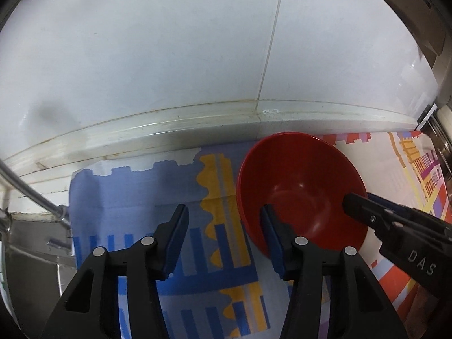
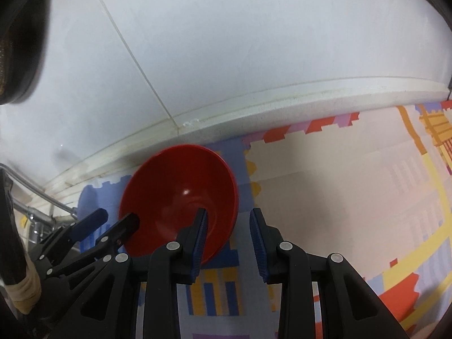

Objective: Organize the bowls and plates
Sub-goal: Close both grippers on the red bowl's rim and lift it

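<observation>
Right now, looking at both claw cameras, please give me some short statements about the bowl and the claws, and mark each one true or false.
1. The red bowl rests on a patterned cloth. True.
2. The bowl holds soup. False: it is empty.
3. The left claw straddles the bowl's rim with one finger inside. True.
4. The right claw is nowhere near the bowl. False: its left finger is at the rim.
5. The wall behind is white tile. True.
</observation>
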Motion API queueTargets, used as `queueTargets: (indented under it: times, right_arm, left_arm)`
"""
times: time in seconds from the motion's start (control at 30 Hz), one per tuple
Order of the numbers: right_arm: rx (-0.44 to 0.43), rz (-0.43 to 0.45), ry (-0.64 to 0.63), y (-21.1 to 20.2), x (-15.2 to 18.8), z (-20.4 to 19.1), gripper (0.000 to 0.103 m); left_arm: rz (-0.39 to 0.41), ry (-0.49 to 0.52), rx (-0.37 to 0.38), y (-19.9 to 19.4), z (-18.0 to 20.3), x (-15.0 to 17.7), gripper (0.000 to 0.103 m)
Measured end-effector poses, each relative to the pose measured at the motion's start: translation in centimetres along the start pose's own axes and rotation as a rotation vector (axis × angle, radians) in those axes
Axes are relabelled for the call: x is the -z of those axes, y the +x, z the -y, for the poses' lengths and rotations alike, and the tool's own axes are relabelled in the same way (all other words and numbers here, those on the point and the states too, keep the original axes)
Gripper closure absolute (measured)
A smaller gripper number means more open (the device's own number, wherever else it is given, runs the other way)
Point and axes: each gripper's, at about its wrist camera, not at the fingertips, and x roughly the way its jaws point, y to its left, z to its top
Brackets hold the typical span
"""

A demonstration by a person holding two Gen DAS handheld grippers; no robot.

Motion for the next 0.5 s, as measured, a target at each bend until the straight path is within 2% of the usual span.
queueTargets:
  times: [0.13,0.3,0.5]
  right_arm:
    - [0.009,-0.008,0.007,0.6,-0.1,0.2,0.076]
    - [-0.012,-0.019,0.02,0.8,-0.3,0.3,0.086]
    - [-0.002,-0.019,0.008,0.8,-0.3,-0.2,0.089]
  left_arm:
    - [-0.009,-0.002,0.015,0.8,0.2,-0.4,0.065]
    - [-0.02,0.016,0.048,1.4,1.0,-1.0,0.089]
    - [-0.031,-0.018,0.04,1.4,1.2,-1.1,0.09]
